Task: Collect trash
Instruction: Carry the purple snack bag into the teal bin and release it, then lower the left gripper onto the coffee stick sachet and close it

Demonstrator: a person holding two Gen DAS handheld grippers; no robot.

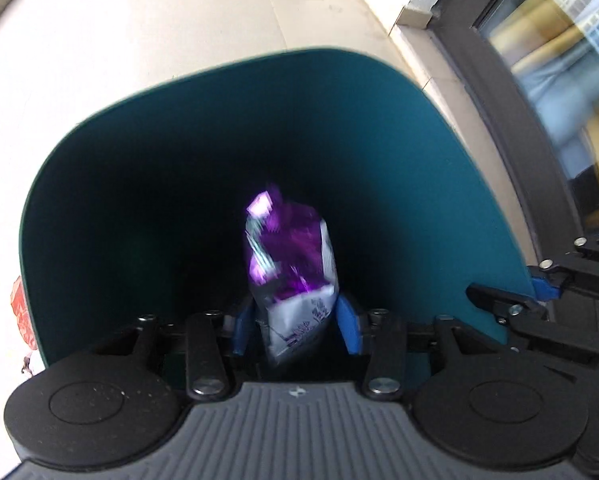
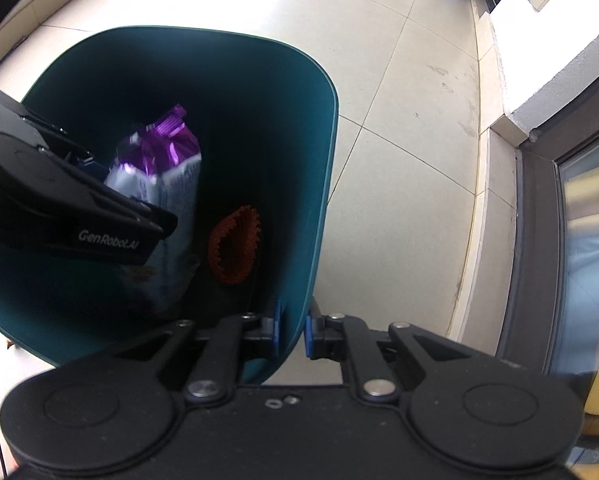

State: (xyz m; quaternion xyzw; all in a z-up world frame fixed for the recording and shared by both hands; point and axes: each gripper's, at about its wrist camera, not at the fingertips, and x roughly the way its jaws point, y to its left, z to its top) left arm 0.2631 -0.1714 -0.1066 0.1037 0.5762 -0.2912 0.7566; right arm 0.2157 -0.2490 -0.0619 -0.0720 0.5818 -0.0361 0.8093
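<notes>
- Wrapper (image 1: 287, 256), purple and white foil, hanging inside the mouth of the teal bin (image 1: 379, 128), near end between the blue pads of the left tongs (image 1: 295, 330).
- Left tongs about half open, with a sliver of gap at each pad; probably no longer pinching the wrapper, though blurred and hard to call.
- Right tongs (image 2: 293, 334) closed tight on the near wall of the bin, one pad inside and one outside, steadying it.
- Likely very light, thin and crinkly; soft enough to fold, slick on the foil face, nothing to break. Apt to cling to a pad or flutter rather than drop straight.
- Best taken at a flat sealed end, across the seam, where probably stiffest and least slippery.
- Thin bin wall, somewhat flexible by the look of it; likely to tip or slide on the smooth tiled floor (image 2: 399, 120) if let go or pulled sideways.
- Deep in the bin already: a red-brown scrap (image 2: 235, 246), beside the purple wrapper's lower part.
- Plenty of room within the wide mouth; tightest toward the right tongs, both tools close together at that rim.
- Open floor beyond the bin; dark window frame (image 2: 535, 240) and raised sill off to one side, near but not touching.
- Just outside the bin wall in the left wrist view, a reddish piece (image 1: 19, 312), partly hidden.
</notes>
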